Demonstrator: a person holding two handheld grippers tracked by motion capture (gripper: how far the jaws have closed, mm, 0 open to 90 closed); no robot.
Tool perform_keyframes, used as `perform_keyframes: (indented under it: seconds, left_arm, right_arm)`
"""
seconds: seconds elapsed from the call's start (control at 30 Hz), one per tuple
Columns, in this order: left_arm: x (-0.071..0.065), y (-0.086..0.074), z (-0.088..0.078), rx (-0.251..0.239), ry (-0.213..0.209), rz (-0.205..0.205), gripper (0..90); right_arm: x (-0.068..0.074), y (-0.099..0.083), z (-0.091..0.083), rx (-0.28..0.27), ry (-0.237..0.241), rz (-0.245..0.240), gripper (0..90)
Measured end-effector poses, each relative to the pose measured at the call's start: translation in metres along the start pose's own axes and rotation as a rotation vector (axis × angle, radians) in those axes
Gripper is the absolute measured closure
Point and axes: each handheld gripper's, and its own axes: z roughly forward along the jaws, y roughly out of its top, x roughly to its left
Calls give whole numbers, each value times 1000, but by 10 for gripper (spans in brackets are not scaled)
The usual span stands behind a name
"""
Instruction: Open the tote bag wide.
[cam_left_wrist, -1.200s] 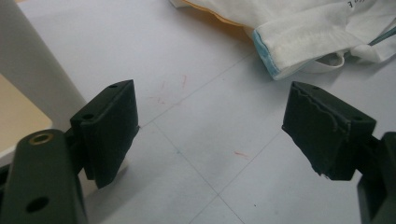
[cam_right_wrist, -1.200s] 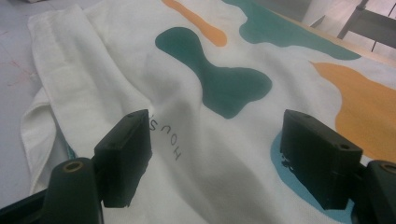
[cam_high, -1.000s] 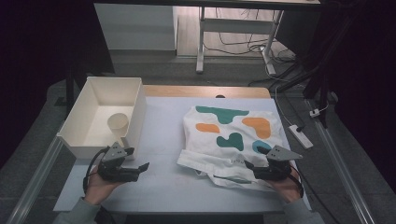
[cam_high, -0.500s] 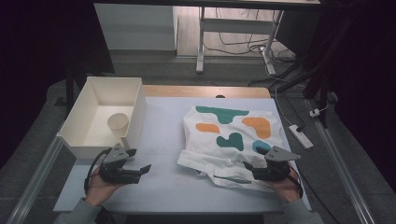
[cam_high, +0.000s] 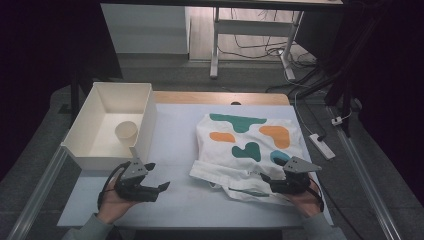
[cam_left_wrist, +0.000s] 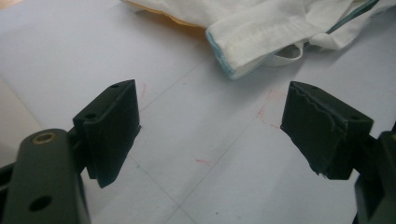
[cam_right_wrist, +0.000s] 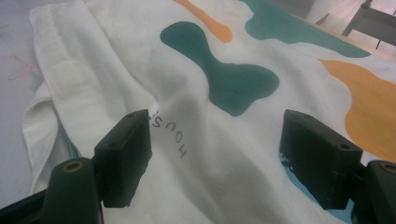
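While both hands lie low on the pale-blue sheet-covered worktop (cam_high: 190, 200), palms under their tools, the white cotton garment w/ teal and orange blobs (cam_high: 247, 145) serves as landmark: it lies crumpled, soft and creased, right of centre on the worktop. Right tool (cam_high: 270, 181) sits at the garment's near edge, angled left over the cloth; in the right gripper view its black blocky jaws stand wide apart above the fabric, nothing pinched btwn them, small black lettering printed just ahead of one jaw. Left tool (cam_high: 156, 177) rests well left of the garment, pointing toward it; its ridged jaws also spread wide over bare sheet, garment's hemmed edge (cam_left_wrist: 243, 51) ahead. Left of the garment stands a white rectangular plastic bin (cam_high: 145, 117) holding a cream paper cup (cam_high: 126, 131).
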Motion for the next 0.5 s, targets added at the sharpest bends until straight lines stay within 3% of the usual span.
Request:
perform_keyframes:
  seconds: [0.3,0.5]
  left_arm:
    - [-8,10,11,8,-31,30,198]
    - [-14,27,22,29,-18,98,198]
  right_arm:
    - [0,1,0,-4,2,5,254]
    - [0,2,0,-9,4,9,255]
